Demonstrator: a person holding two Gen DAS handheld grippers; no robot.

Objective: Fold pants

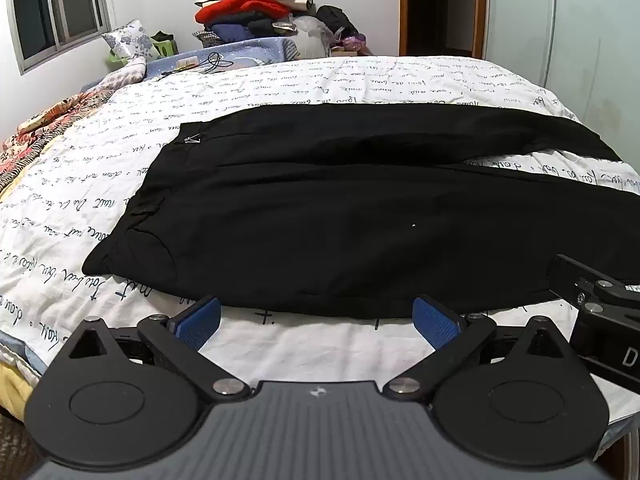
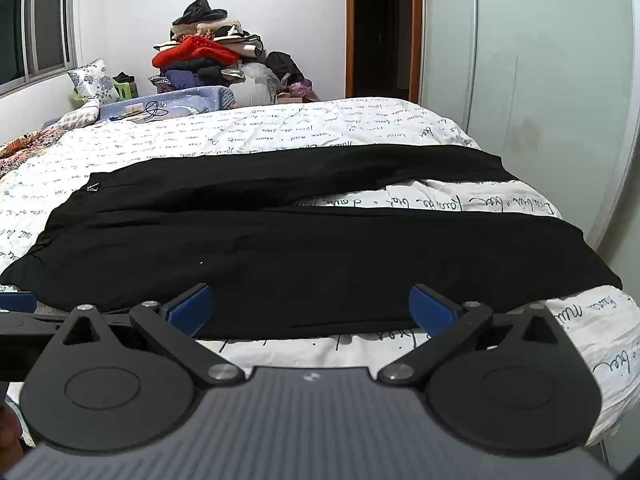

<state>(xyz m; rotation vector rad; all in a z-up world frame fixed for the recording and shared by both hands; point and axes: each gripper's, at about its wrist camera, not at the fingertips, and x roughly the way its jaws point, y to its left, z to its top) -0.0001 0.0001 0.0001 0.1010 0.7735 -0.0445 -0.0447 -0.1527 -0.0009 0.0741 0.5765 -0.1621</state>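
From the left wrist camera, black pants (image 1: pixel 340 208) lie spread flat across a bed (image 1: pixel 304 80) covered in a white quilt printed with handwriting. The waistband sits to the left and the two legs run off to the right, parted by a wedge of quilt at far right. The left gripper (image 1: pixel 316 318) hovers just off the near edge of the pants, its blue pads (image 1: pixel 200 322) spread wide and holding nothing, likely lined up to take that edge. The right gripper (image 1: pixel 592 292) shows at the right, beside the near leg. A pile of clothes (image 1: pixel 252 4) sits far back against the wall. From the right wrist camera, the same pants (image 2: pixel 312 256) stretch left to right, the near leg closest, its hem toward the right edge of the bed (image 2: pixel 280 128). The right gripper (image 2: pixel 310 312) is wide open and empty, its pads (image 2: pixel 432 310) just over the near hem side, probably so both tools can lift the near leg together and fold it over the far one. No fold looks made yet.
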